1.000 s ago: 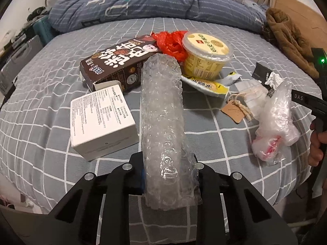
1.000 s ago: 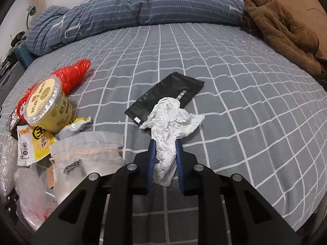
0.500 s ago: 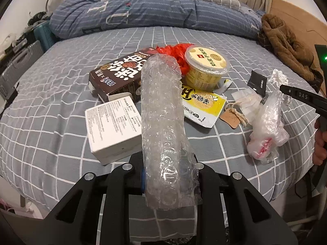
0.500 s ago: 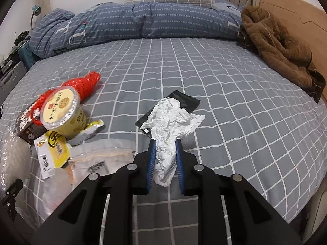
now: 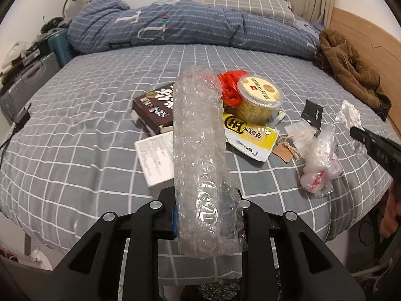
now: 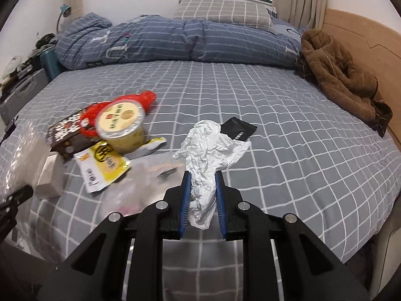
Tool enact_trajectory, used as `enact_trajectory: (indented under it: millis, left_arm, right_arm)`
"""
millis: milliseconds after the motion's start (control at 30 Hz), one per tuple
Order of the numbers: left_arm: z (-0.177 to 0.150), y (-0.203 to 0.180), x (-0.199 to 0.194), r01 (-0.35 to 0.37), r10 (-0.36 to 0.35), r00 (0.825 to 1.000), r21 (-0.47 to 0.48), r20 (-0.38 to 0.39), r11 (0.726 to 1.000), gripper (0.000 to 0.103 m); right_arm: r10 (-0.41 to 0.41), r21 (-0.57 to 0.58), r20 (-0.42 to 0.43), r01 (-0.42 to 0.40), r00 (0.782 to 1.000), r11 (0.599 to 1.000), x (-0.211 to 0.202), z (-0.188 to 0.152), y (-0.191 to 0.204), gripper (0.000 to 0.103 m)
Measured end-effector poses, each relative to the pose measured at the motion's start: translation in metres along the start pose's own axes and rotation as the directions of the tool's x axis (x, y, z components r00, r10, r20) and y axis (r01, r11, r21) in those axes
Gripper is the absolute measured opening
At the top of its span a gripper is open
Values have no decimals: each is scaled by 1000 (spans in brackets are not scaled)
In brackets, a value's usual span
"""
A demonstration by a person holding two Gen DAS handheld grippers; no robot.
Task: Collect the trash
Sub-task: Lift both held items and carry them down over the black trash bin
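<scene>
My left gripper [image 5: 206, 205] is shut on a long roll of clear bubble wrap [image 5: 199, 150], held above the near edge of the bed. My right gripper [image 6: 202, 193] is shut on a crumpled white tissue [image 6: 209, 148], also lifted above the bed; it shows at the right of the left wrist view [image 5: 361, 135]. Trash lies on the grey checked bed [image 6: 275, 125]: a yellow noodle cup [image 5: 259, 97], a red plastic bag [image 5: 229, 85], a dark brown box [image 5: 155, 105], a white box [image 5: 155, 155], a yellow sachet [image 5: 250, 135], a clear plastic bag [image 5: 320, 160] and a black wrapper [image 6: 238, 129].
A rolled blue duvet [image 5: 188, 27] and a pillow [image 6: 223, 10] lie at the far end. A brown coat [image 6: 340, 72] sits at the right by the wooden headboard [image 6: 363, 32]. A grey suitcase [image 5: 25, 80] stands left of the bed. A black bag [image 5: 213, 293] shows below my left gripper.
Both grippers have pulled back and up from the bed with their loads still held. The trash pile now looks farther away and the bed's near edge has come into view.
</scene>
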State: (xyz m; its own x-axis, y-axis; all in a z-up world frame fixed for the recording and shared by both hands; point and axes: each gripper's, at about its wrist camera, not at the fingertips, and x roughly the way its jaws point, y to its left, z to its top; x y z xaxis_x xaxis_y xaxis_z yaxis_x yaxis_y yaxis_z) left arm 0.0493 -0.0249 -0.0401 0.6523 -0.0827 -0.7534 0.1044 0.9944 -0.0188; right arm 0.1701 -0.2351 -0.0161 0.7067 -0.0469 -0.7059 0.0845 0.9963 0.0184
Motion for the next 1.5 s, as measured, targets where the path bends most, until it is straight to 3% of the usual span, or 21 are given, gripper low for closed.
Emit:
enact_trajectory:
  millis: [333, 833, 1500]
  left_arm:
    - [-15, 5, -28, 5, -5, 1000, -2, 22, 1000, 22]
    - [-70, 3, -69, 27, -27, 1000, -45, 6, 999, 22]
    - [-162, 9, -105, 16, -24, 993, -69, -114, 998, 22]
  right_arm:
    - [41, -46, 15, -40, 999, 998, -39, -28, 33, 18]
    - [143, -66, 11, -142, 990, 988, -103, -79, 71, 18]
    - [117, -59, -104, -124, 988, 991, -142, -162, 76, 18]
